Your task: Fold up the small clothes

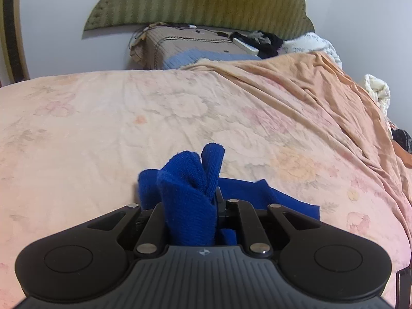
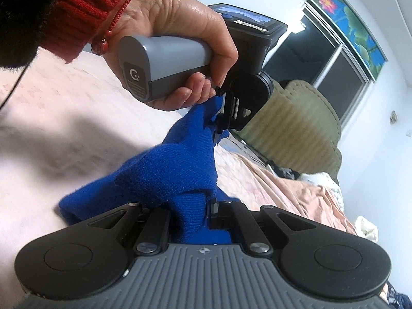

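A blue knit cloth [image 1: 188, 200], soft and ribbed, bunches in folds over the bed [image 1: 103, 128], whose faded floral sheet is creased. The left hand-held gripper [image 1: 215, 200] is clamped on one bunched end, the right hand-held gripper [image 2: 208, 206] on another. A hand [image 2: 177, 33] in a red ribbed cuff [image 2: 85, 7] grips the grey handle.

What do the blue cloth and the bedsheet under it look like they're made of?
Blue cloth: looks like soft knit, wool or acrylic; fine loops and fuzzy edges show, matte finish.
Bedsheet: seems a thin woven cotton or blend; it creases finely and carries a faded floral print.
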Tool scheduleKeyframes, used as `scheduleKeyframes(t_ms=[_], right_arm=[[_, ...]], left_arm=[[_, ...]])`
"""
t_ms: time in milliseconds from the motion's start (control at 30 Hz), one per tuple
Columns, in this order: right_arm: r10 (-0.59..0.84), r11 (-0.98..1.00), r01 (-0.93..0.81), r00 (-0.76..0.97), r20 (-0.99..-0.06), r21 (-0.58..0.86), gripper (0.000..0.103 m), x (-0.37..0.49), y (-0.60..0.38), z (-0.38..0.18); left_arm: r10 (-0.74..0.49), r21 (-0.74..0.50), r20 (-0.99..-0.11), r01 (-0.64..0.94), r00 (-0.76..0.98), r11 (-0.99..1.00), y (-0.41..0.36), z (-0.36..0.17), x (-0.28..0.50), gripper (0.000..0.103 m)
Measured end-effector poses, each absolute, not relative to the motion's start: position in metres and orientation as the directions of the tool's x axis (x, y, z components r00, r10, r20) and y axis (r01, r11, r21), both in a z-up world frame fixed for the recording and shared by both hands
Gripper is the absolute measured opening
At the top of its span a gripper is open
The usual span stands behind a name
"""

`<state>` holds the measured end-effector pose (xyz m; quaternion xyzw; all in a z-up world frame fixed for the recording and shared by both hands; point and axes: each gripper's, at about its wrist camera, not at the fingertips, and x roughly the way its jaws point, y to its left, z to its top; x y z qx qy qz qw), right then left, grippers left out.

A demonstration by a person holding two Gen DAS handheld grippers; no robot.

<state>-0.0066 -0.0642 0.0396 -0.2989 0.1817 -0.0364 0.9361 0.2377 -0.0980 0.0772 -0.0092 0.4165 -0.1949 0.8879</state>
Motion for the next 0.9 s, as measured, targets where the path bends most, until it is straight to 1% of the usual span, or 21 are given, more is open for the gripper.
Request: scheduleKeyframes(t_ms=[300,500,900], right_arm=[[-0.19,0.886,-0.008,0.906,-0.379,-0.464,0.007,-0.012,-0.098,0.034],[-0.185,0.912,0.004,0.897,-0.402,-0.41,0.007,-0.011,-0.111,0.032],[-0.147,0.965,0.019,0.867,-0.476,-0.263,0.008,-0.003,-0.138,0.032]], left_arm=[[-0.356,-0.144,-0.757,0.391,0.548,0.909,-0.148,0.059,0.236,0.012],[-0.345,-0.11,-0.766,0.418,0.543,0.902,-0.174,0.05,0.235,0.012],[-0.332,-0.094,-0.791,0.434,0.515,0.896,-0.199,0.032,0.236,0.012]])
